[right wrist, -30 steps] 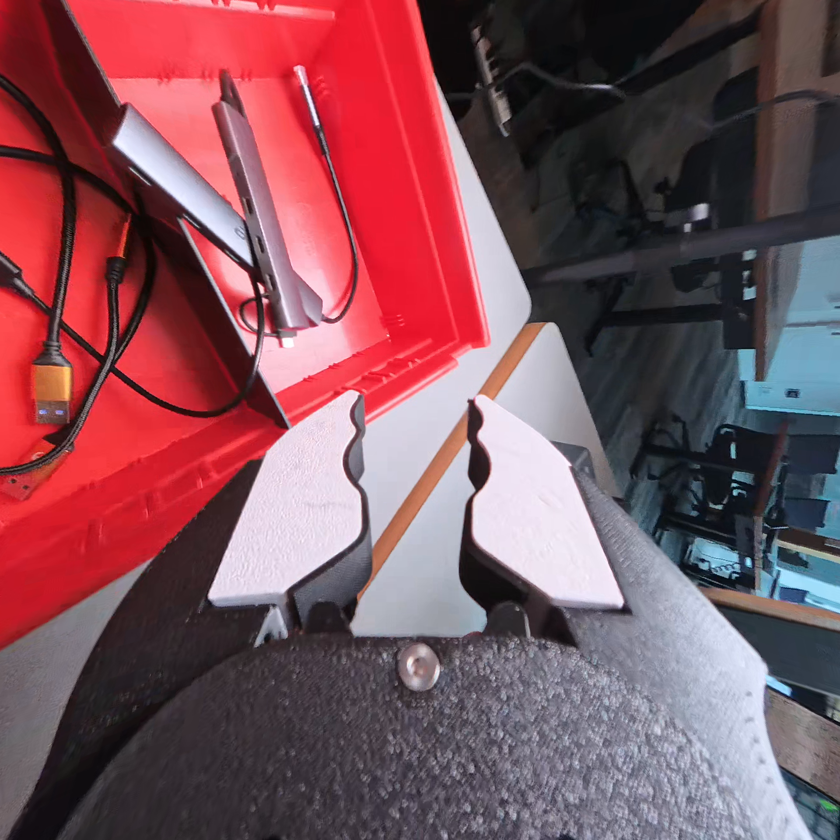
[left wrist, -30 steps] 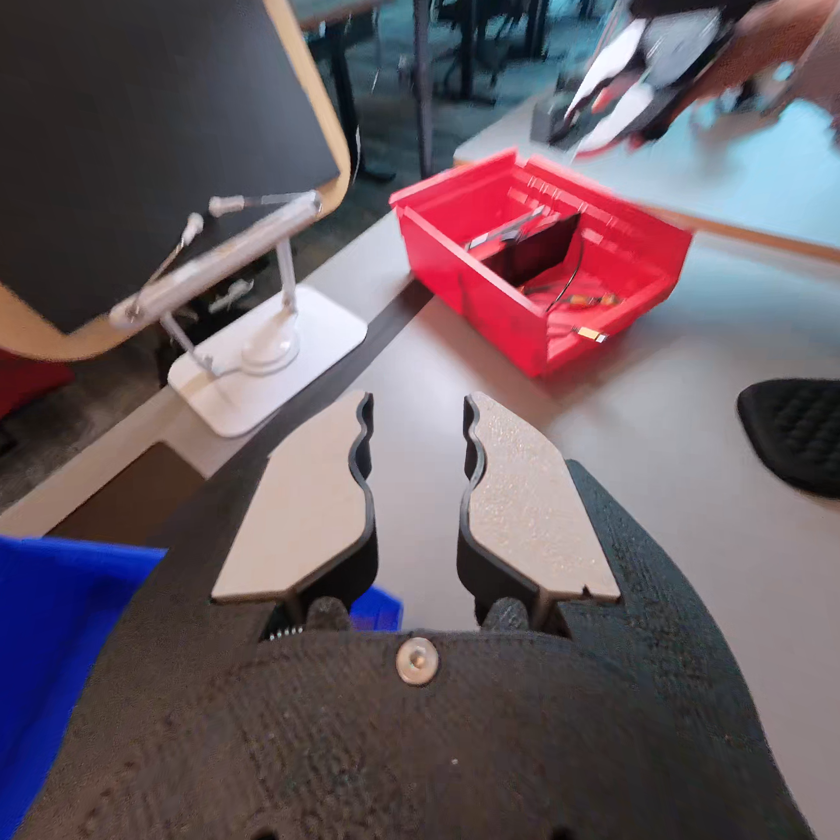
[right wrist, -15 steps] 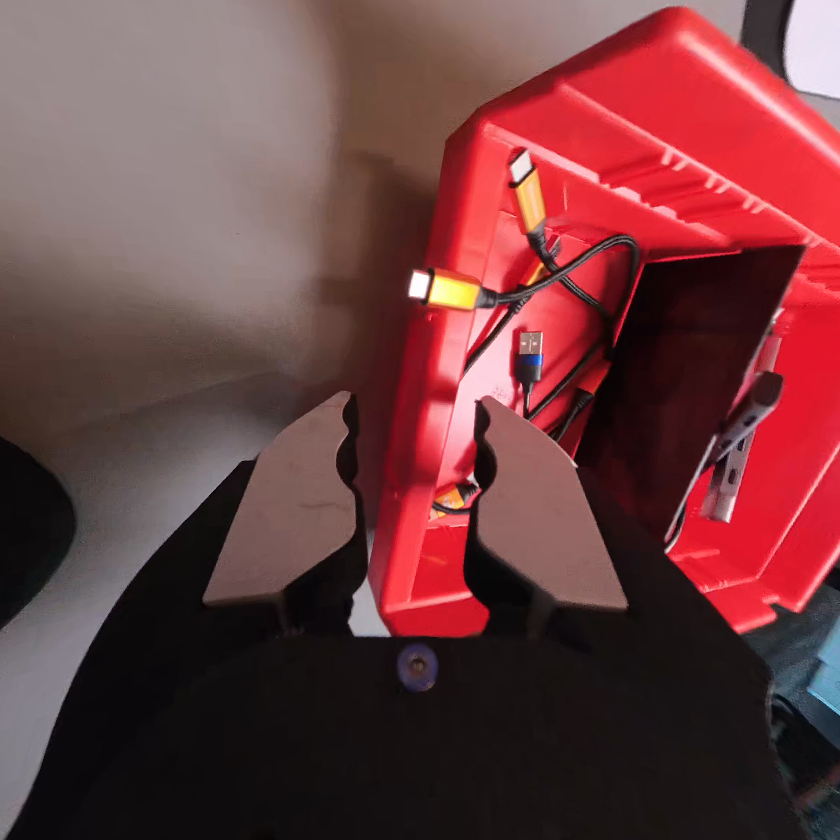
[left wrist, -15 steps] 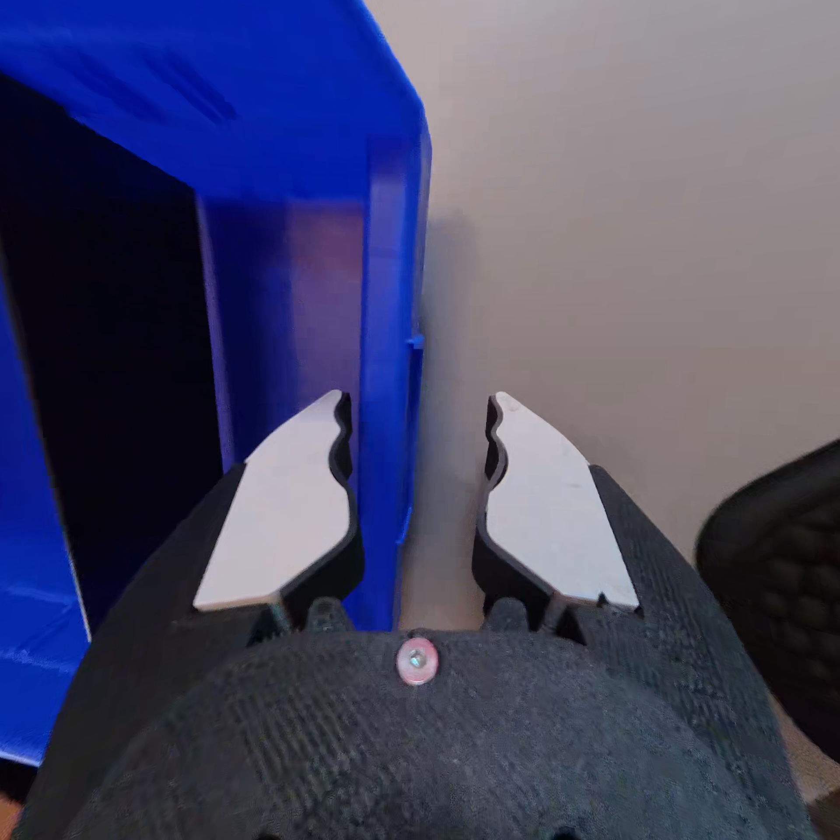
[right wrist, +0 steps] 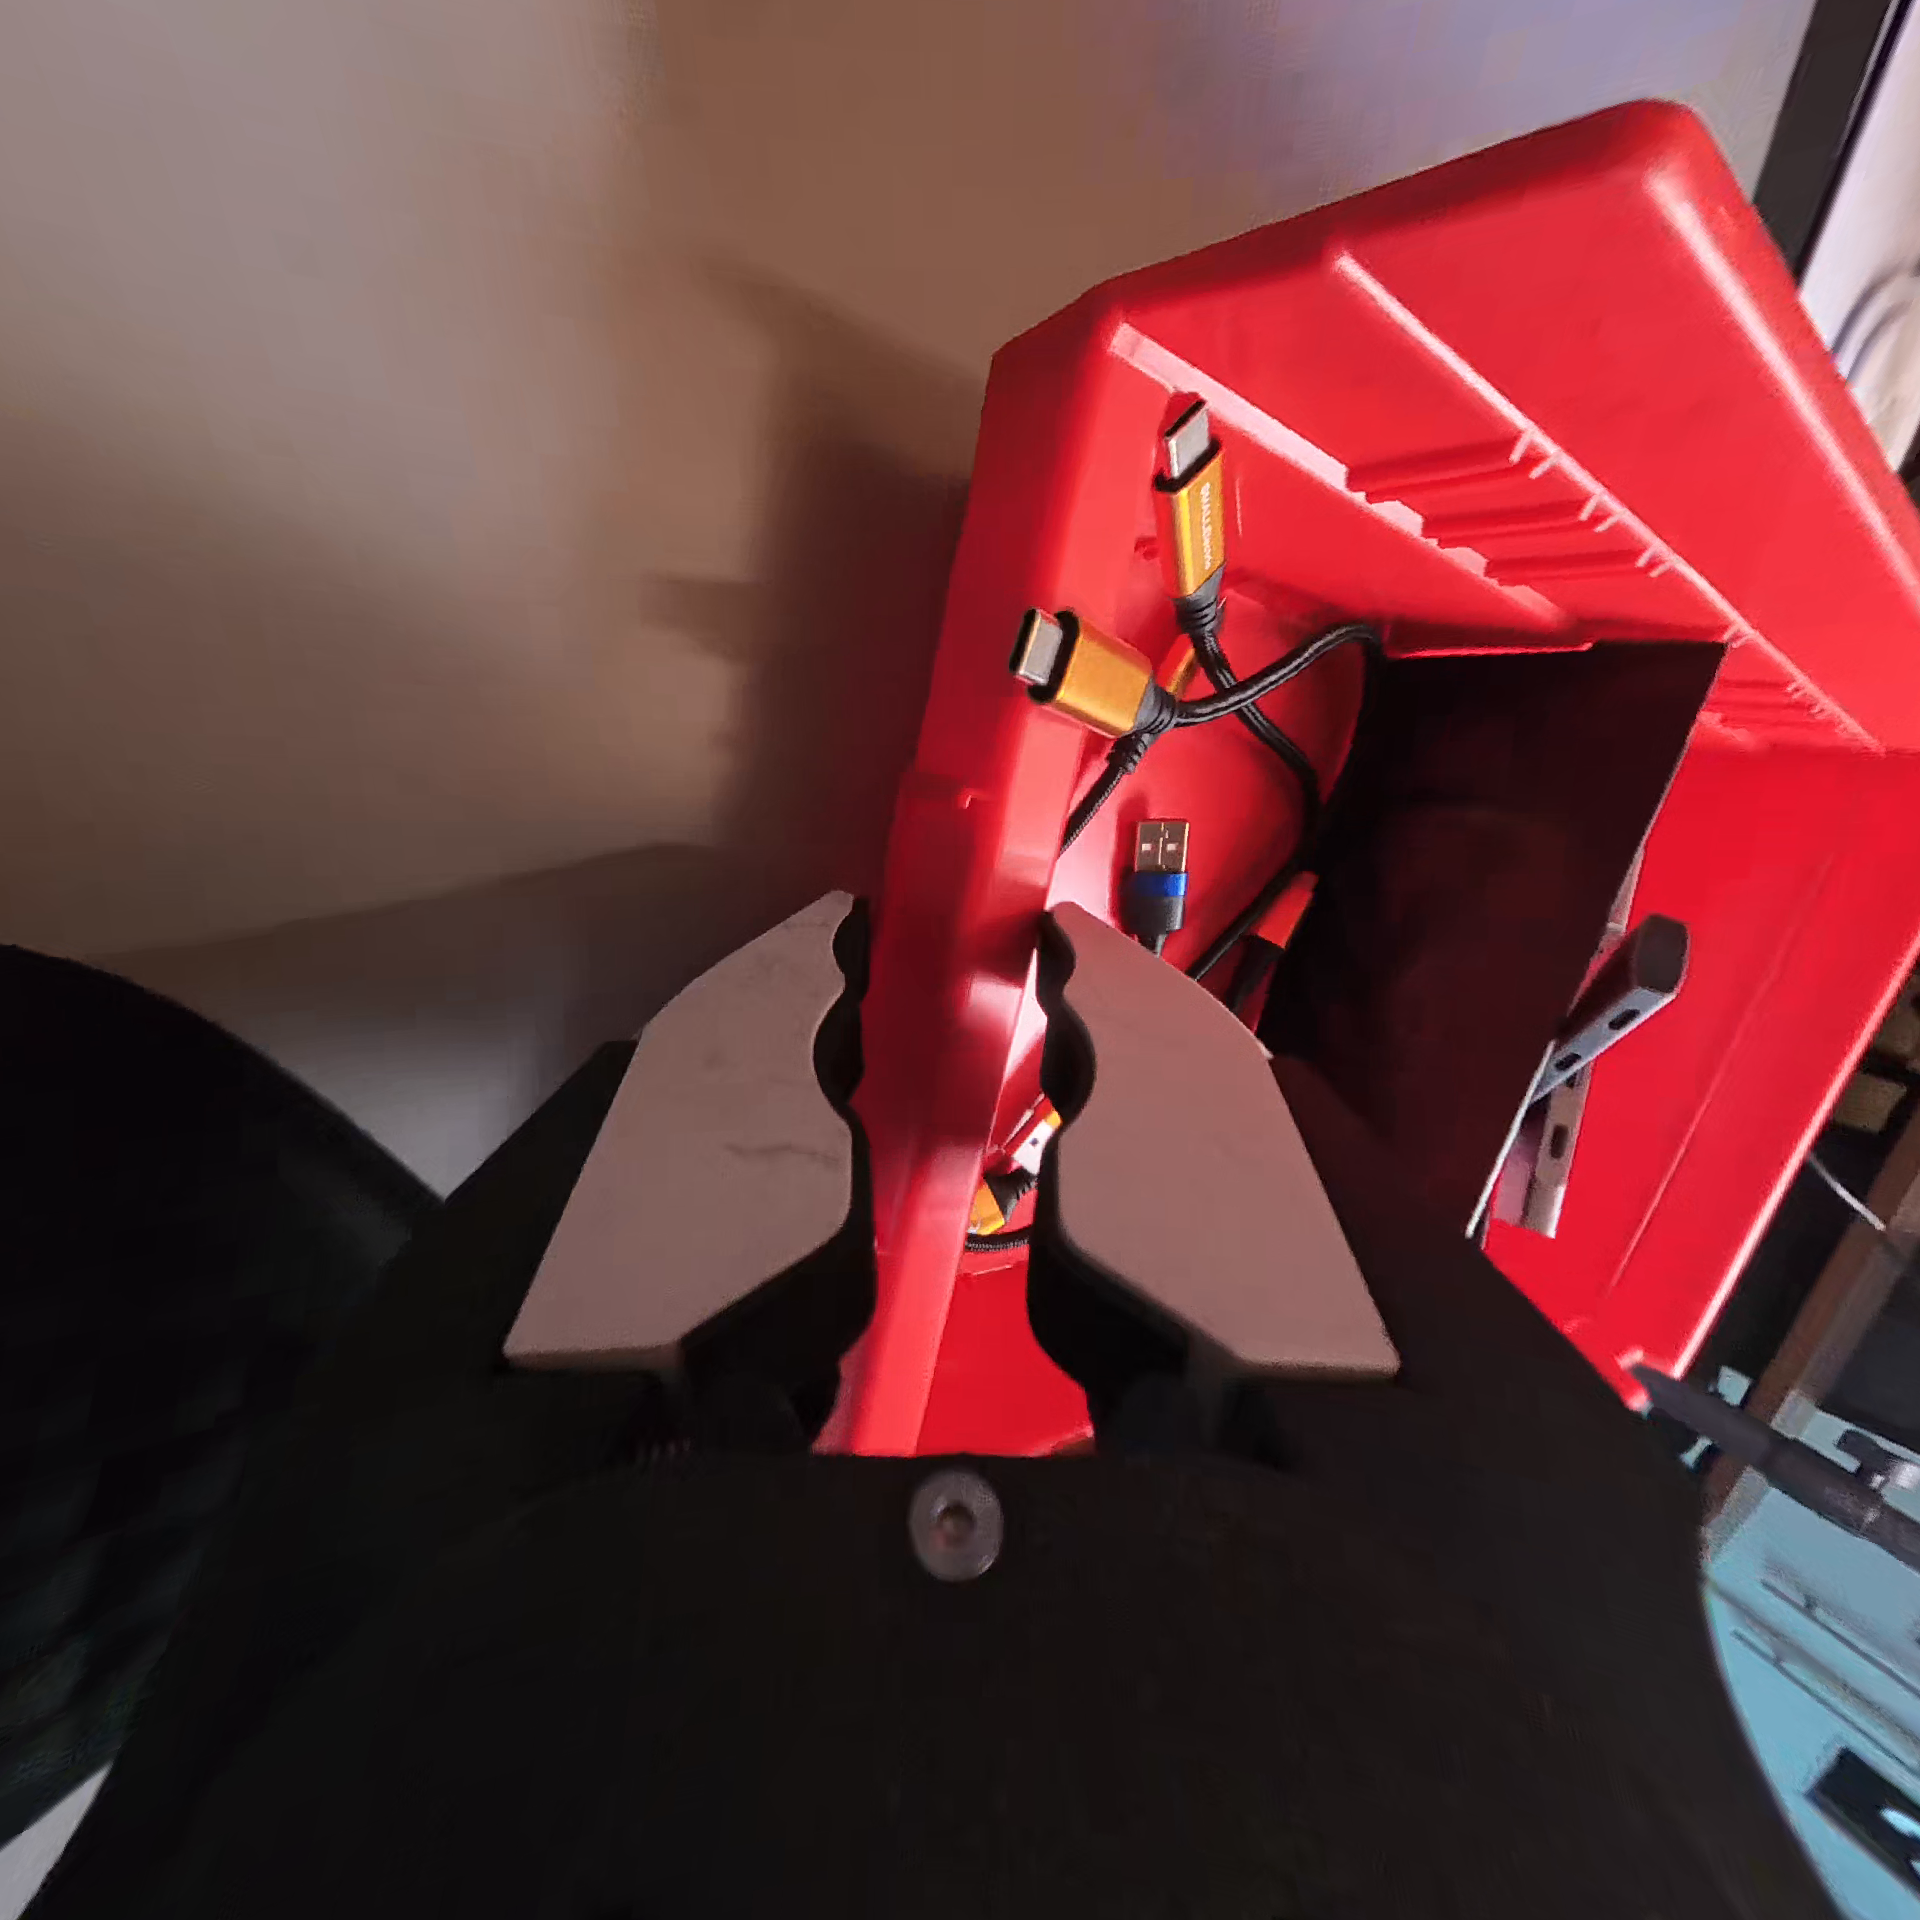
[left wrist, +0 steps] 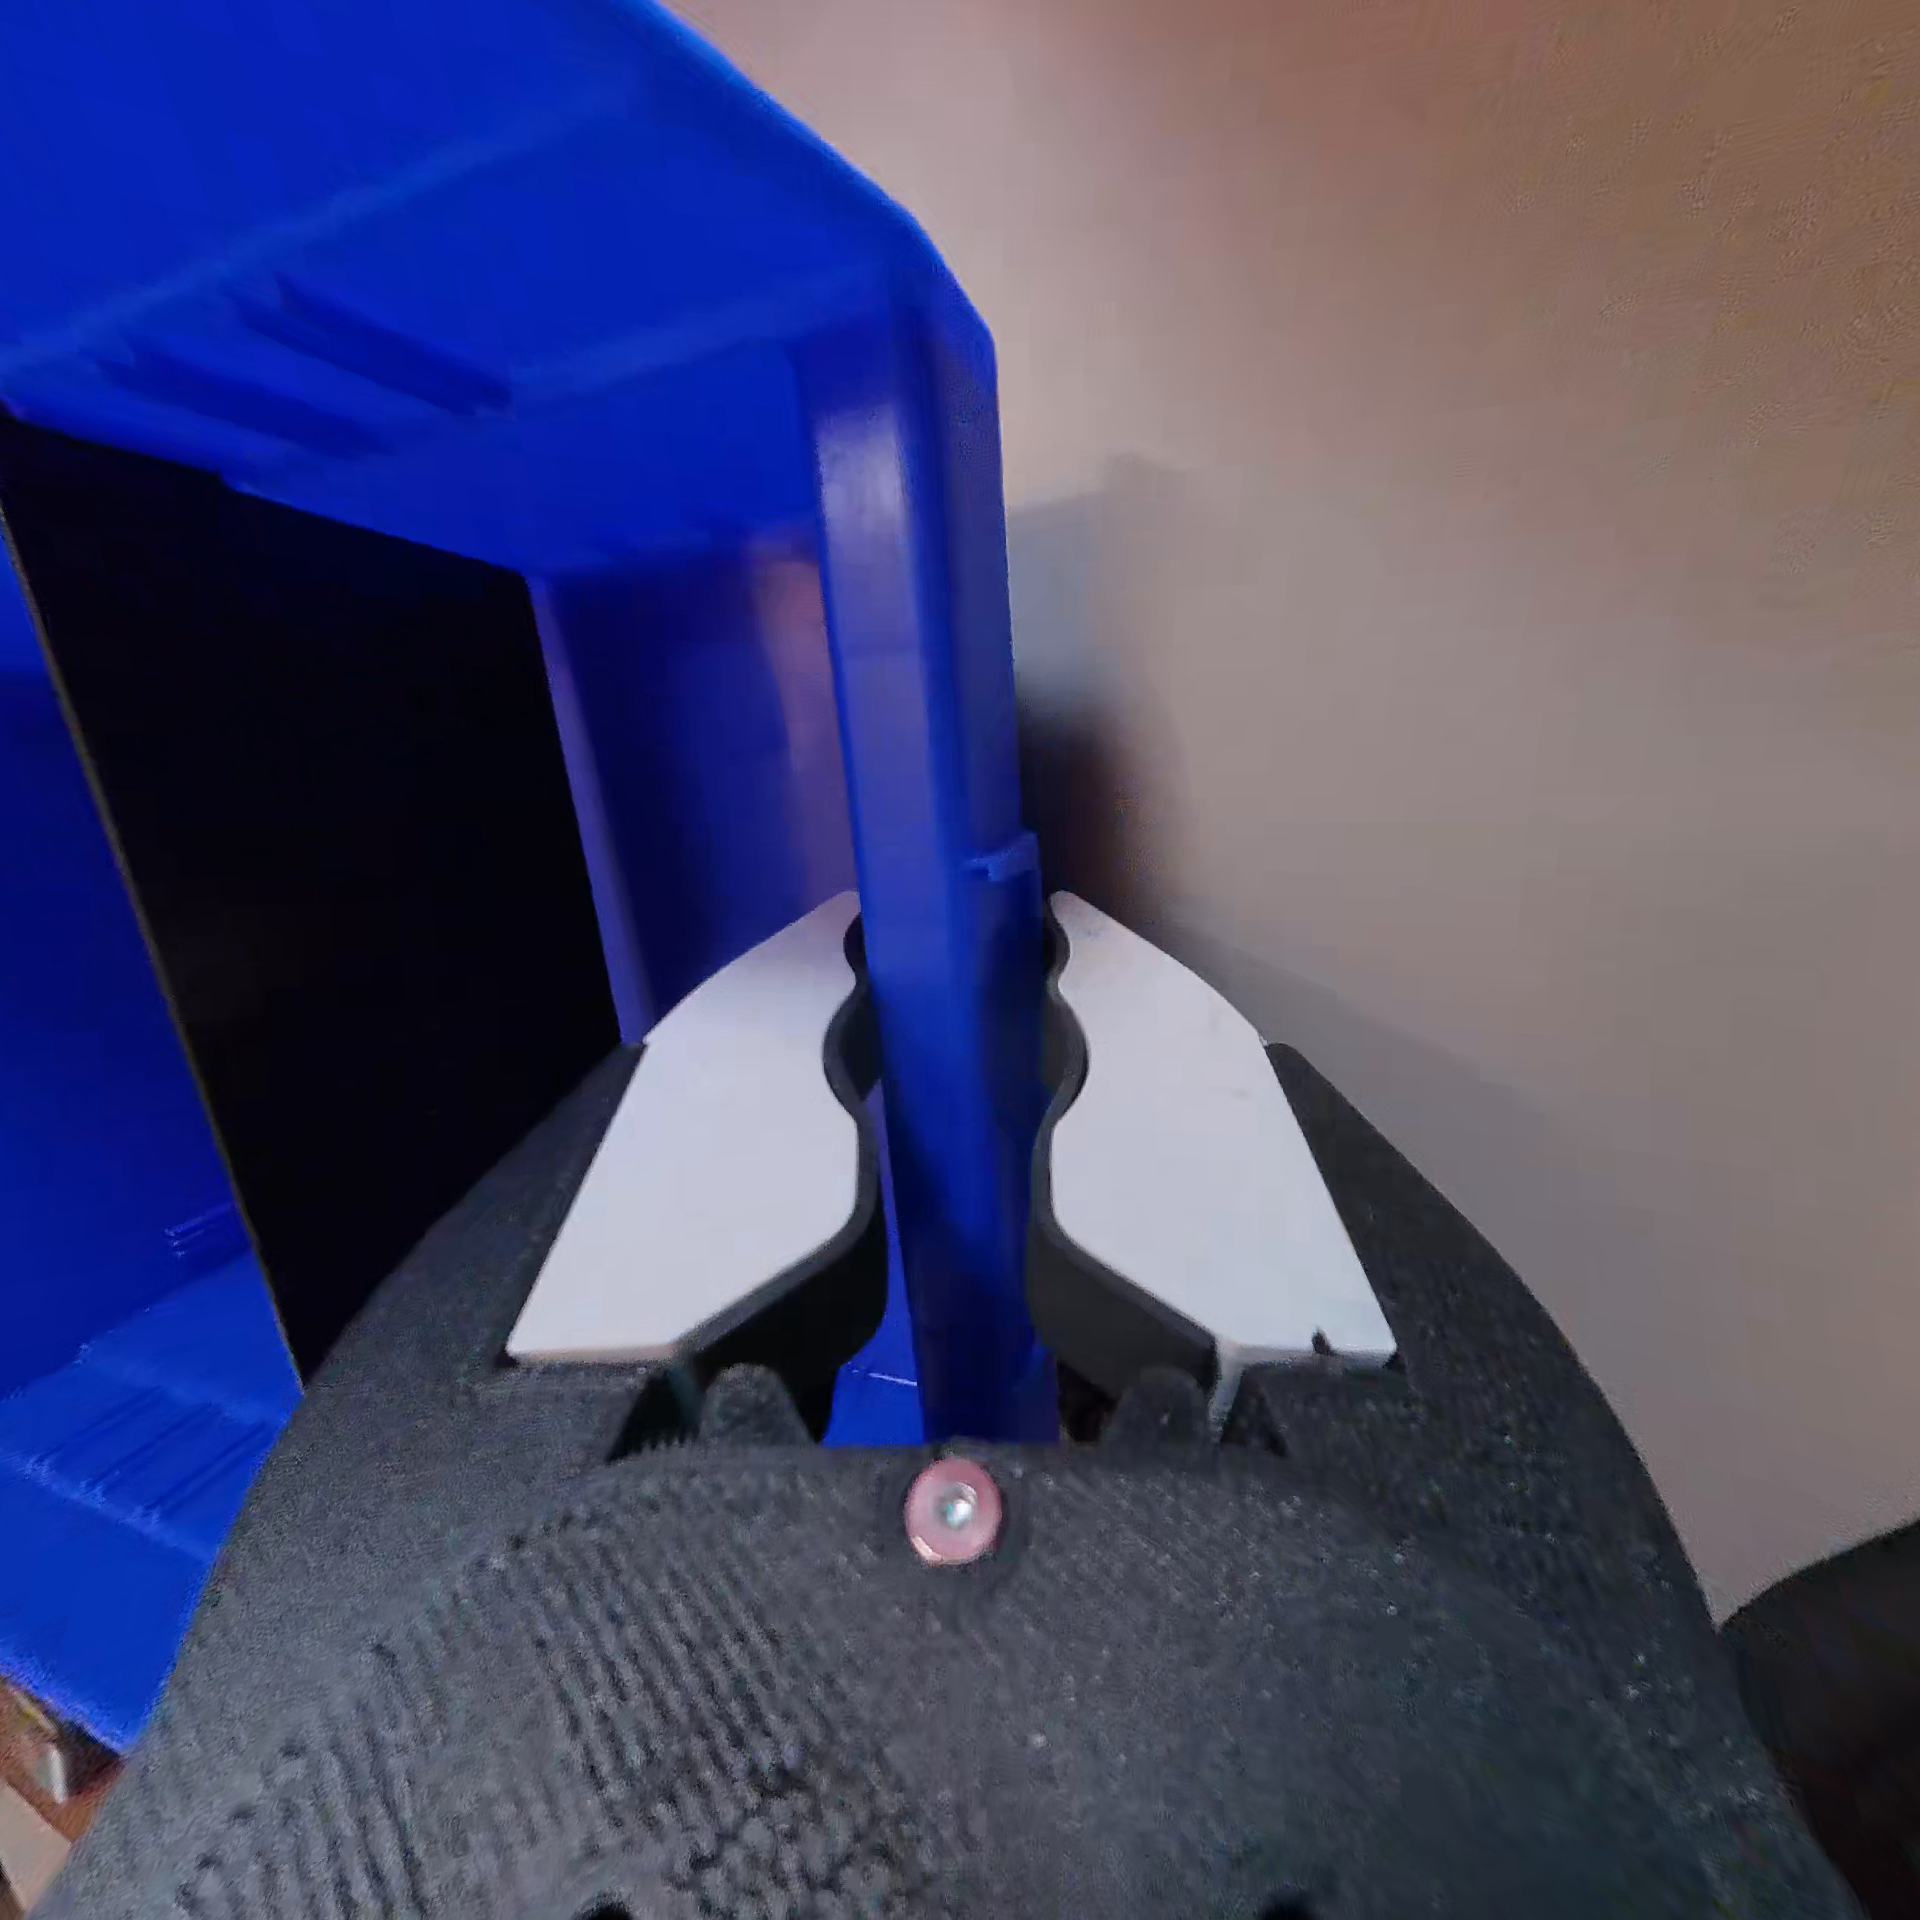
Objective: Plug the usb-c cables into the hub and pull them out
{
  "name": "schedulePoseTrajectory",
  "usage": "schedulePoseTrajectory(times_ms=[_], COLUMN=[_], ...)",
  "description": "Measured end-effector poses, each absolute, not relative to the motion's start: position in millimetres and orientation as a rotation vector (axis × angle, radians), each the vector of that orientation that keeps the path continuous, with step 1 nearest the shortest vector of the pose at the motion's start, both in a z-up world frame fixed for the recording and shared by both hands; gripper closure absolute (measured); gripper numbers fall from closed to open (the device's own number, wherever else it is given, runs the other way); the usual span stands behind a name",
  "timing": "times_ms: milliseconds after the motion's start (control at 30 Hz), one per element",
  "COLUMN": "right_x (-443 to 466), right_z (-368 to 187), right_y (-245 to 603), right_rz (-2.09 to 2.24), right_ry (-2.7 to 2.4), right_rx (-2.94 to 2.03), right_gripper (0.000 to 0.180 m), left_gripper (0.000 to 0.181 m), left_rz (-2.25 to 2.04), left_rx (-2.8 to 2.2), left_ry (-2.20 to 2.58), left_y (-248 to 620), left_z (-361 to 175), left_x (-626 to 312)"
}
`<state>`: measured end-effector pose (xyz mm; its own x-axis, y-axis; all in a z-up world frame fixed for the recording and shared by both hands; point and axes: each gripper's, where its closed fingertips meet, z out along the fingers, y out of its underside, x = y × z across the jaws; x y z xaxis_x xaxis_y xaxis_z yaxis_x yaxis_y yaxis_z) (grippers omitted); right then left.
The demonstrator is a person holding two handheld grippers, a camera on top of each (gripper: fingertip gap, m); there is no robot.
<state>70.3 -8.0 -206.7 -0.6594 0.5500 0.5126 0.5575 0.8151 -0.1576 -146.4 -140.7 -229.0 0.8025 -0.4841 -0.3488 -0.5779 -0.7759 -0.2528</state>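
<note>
My right gripper (right wrist: pixel 948 940) is shut on the near left wall of a red bin (right wrist: pixel 1455 395), one finger outside and one inside. Inside the bin lie black braided cables with orange USB-C plugs (right wrist: pixel 1086 681), a second orange plug (right wrist: pixel 1195 509) and a blue-collared USB-A plug (right wrist: pixel 1158 873). A grey hub (right wrist: pixel 1590 1060) leans in the compartment to the right of a black divider (right wrist: pixel 1496 883). My left gripper (left wrist: pixel 951 920) is shut on the right wall of a blue bin (left wrist: pixel 914 675).
Both bins rest on a pale grey table (left wrist: pixel 1507 520). A black padded mat (right wrist: pixel 156 1195) lies left of my right gripper; its edge shows at the lower right of the left wrist view (left wrist: pixel 1829 1714). The blue bin's inside is dark. The left gripper's tips are roughly 25 cm from the right gripper's.
Both grippers swung down from looking across the room onto the bins. Each has closed from open onto a bin wall: left on the blue bin, right on the red bin.
</note>
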Motion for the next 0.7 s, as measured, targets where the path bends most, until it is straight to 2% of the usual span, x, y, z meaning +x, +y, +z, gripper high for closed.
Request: schedulePoseTrajectory(times_ms=[200,367,533,600,700], right_x=[81,93,140,163,176], right_z=[-201,-141,-85,-89,-121], right_y=[-58,-89,-23,11,38], right_rz=[0.041,0.378,0.632,0.668,0.629], right_ry=[-2.414,-2.061,-1.389,-1.138,-1.02], right_rx=[-0.709,-0.873,-1.257,-1.382,-1.524], right_gripper=[0.149,0.147,0.146,0.144,0.134], left_gripper=[0.152,0.145,0.142,0.141,0.137], left_rz=[0.391,0.322,-0.044,-0.233,-0.353], left_rx=[-2.457,-2.274,-2.026,-1.977,-1.941], left_ry=[1.066,0.896,0.526,0.35,0.139], left_y=[-99,-91,-110,-114,-114], left_z=[-225,-186,-130,-125,-132], left_x=[-97,-78,-34,-14,6])
